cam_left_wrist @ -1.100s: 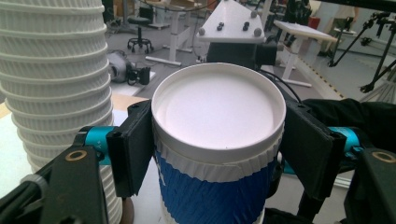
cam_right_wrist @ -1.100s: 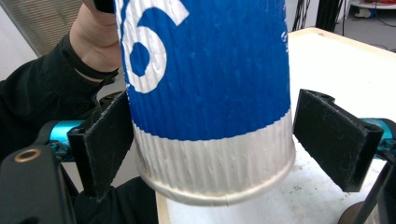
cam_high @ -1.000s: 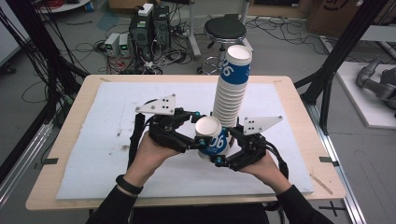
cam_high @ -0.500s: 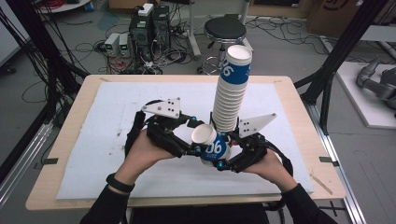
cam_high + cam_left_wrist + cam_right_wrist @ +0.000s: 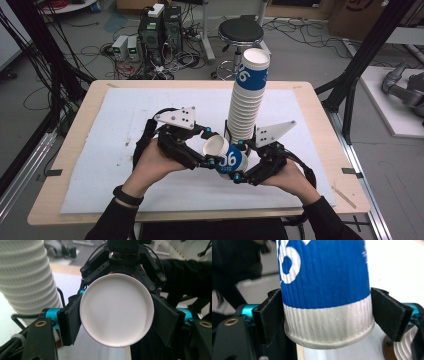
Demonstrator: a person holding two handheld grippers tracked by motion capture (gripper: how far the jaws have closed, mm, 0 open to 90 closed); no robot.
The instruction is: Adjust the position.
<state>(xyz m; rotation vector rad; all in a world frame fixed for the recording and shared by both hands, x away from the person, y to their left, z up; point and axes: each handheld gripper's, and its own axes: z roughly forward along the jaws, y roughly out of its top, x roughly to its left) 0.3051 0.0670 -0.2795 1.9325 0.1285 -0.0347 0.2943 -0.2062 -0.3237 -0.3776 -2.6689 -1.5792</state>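
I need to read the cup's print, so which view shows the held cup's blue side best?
The right gripper view: the cup shows its blue ribbed wall and white numeral up close. The high view shows it small, lying sideways; the left gripper view shows its white open mouth.

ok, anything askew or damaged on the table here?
The tall cup stack leans: its top tilts right of its base, and it stands close behind the single cup. That cup lies sideways between the left tongs and the right tongs, held off the white mat. No spill or crushing visible.
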